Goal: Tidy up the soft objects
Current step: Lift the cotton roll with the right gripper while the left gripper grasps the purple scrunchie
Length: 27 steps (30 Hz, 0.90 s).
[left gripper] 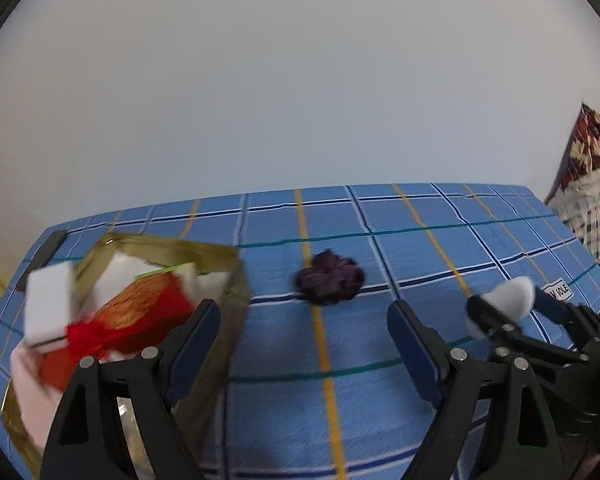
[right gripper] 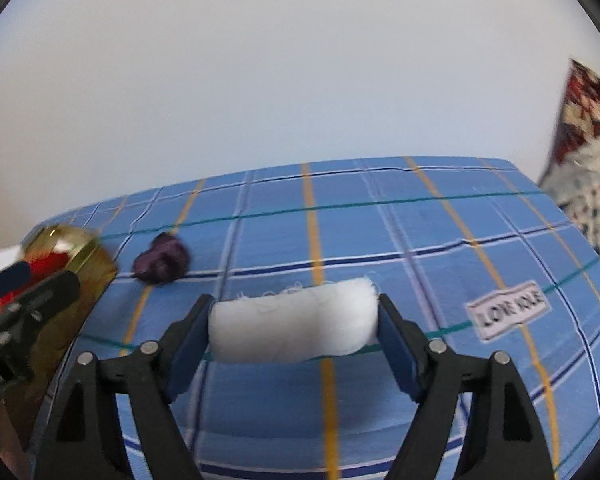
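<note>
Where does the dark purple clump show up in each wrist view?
Left wrist view: purple clump lies centre frame on the blue checked cloth, right of the gold box.
Right wrist view: it lies at left, again just right of that box.
Shared landmark: the gold box.

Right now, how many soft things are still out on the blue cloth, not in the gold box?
2: a purple tuft lying mid-cloth, and a white roll between the right fingers. Others may hide outside the views.

Box [left gripper: 220,256] sits far left on cloth [left gripper: 380,360] w/ soft items in it; pom-pom [left gripper: 330,280] just right of box; roll [right gripper: 294,330] near-right, btwn right gripper [right gripper: 294,344] pads.
</note>
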{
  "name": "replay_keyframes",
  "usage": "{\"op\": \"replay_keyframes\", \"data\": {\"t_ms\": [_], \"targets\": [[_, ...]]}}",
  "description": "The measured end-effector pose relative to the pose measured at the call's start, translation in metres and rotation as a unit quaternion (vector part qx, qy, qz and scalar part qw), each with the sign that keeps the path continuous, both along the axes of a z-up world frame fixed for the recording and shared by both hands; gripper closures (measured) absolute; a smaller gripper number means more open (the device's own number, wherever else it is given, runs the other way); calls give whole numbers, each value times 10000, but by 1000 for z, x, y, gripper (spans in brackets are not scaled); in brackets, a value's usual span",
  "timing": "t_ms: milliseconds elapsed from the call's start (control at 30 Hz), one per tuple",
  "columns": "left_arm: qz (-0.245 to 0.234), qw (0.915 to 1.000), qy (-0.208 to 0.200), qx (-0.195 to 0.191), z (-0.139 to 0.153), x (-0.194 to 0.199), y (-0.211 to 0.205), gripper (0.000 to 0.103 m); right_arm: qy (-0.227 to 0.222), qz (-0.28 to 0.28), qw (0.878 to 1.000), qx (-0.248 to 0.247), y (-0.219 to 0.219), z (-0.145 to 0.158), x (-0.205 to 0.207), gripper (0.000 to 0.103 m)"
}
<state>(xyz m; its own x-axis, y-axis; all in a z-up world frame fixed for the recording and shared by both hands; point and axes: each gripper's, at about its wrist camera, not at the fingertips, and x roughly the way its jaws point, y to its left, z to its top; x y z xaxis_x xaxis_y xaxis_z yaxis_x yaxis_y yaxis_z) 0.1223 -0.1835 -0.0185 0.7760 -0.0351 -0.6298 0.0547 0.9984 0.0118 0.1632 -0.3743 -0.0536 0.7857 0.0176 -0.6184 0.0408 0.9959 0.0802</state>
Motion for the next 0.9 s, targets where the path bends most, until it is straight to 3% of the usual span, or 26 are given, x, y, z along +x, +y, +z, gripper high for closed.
{"op": "replay_keyframes", "data": {"t_ms": [200,600,767,900], "targets": [[-120,9997,193,-15,-13,29,-14,16,-69,-669,9976,136,-33,4,-2,24],[-320,9979,568,-5,-40,74,-22,18,-68,-668,9977,41,-27,4,1,24],[-372,9959,820,-5,-52,89,-22,42,-39,-594,9982,-2,-23,3,2,24],[-432,9959,772,198,-54,87,-26,58,-59,-570,9984,-35,-21,3,2,24]]}}
